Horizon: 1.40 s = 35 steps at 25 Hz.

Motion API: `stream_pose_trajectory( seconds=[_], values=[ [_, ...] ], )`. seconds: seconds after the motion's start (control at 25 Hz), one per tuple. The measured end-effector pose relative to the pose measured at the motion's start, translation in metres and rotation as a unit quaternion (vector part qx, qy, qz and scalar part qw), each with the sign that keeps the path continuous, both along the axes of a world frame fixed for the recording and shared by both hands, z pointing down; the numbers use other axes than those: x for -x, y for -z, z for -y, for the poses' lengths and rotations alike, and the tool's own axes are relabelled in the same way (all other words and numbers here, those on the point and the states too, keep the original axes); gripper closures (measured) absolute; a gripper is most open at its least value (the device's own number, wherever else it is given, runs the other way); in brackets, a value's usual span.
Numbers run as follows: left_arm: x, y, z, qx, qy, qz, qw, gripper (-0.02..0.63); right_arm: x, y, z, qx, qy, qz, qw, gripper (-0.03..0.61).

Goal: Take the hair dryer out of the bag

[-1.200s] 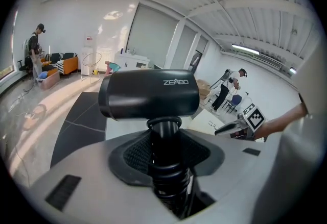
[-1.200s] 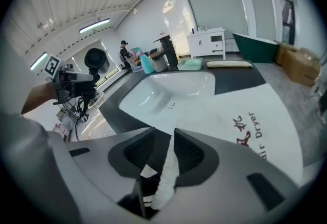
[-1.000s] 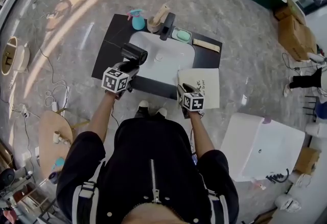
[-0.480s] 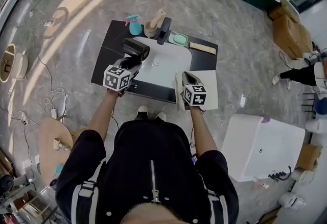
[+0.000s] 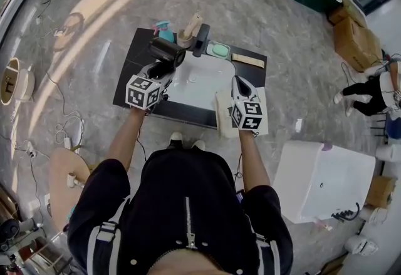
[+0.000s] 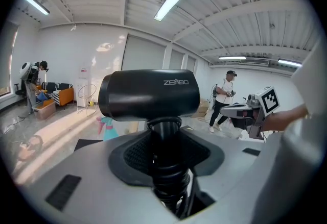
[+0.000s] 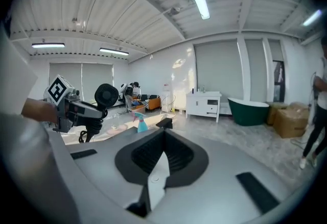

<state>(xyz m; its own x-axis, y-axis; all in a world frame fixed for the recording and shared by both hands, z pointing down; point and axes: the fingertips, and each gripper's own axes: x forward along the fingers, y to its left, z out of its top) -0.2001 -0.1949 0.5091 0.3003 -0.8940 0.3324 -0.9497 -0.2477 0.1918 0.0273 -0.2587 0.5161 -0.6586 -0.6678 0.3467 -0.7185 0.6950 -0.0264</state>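
Grip first: my left gripper (image 6: 166, 182) is clamped on the black handle of the hair dryer (image 6: 148, 93), with the pads on either side of the handle's ribbed lower end. The handle runs out along the gripper's own line. The barrel sits crosswise on its far end, long axis left to right in the left gripper view, lettered side toward me. My right gripper (image 7: 162, 154) is closed flat on a thin white edge, which I take to be the rim of the bag (image 5: 223, 116). Only a sliver shows between the pads, so I would not swear to it.

Outward from there, the head view puts the dryer over the left rim of the white sink (image 5: 203, 83), clear of the bag altogether. The bag is at the front right corner of the dark tabletop (image 5: 133, 61), under the right gripper. The two are well apart, with the dryer to the left of the bag and farther from me.

I judge the extraction done, since nothing of the dryer is inside the bag. What remains turns on the left hand alone, because it carries the dryer and the right is occupied with the bag. The bare tabletop left of the sink lies nearest the barrel. A teal spray bottle (image 5: 164, 28) and a faucet (image 5: 202, 36) stand behind it and are worth avoiding on any set-down.
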Motion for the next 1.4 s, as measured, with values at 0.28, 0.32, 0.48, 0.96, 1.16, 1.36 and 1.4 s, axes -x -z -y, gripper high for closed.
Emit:
stream_pose_trajectory(
  seconds=[0.28, 0.32, 0.48, 0.96, 1.16, 1.36, 1.4],
  values=[
    [0.001, 0.029, 0.001, -0.047, 0.007, 0.017, 0.9987, 0.436, 0.010, 0.053, -0.001, -0.050, 0.006, 0.039, 0.998, 0.569],
    [0.001, 0.035, 0.001, -0.053, 0.008, 0.018, 0.9984, 0.436, 0.010, 0.058, -0.001, -0.054, 0.008, 0.041, 0.998, 0.569],
    [0.002, 0.050, 0.003, -0.072, 0.010, 0.013, 0.9973, 0.436, 0.009, 0.069, -0.001, -0.066, 0.011, 0.043, 0.997, 0.570],
    [0.002, 0.049, -0.001, -0.072, 0.010, 0.011, 0.9973, 0.436, 0.002, 0.065, -0.007, -0.065, 0.003, 0.046, 0.997, 0.570],
    [-0.002, 0.044, -0.006, -0.072, 0.010, 0.004, 0.9974, 0.436, 0.000, 0.060, -0.010, -0.060, 0.001, 0.047, 0.997, 0.569],
    [-0.007, 0.039, -0.008, -0.066, 0.008, 0.001, 0.9978, 0.436, -0.001, 0.055, -0.012, -0.055, 0.001, 0.047, 0.997, 0.569],
    [-0.008, 0.038, -0.009, -0.065, 0.008, 0.001, 0.9979, 0.436, -0.001, 0.054, -0.013, -0.054, 0.001, 0.047, 0.997, 0.569]
  ],
)
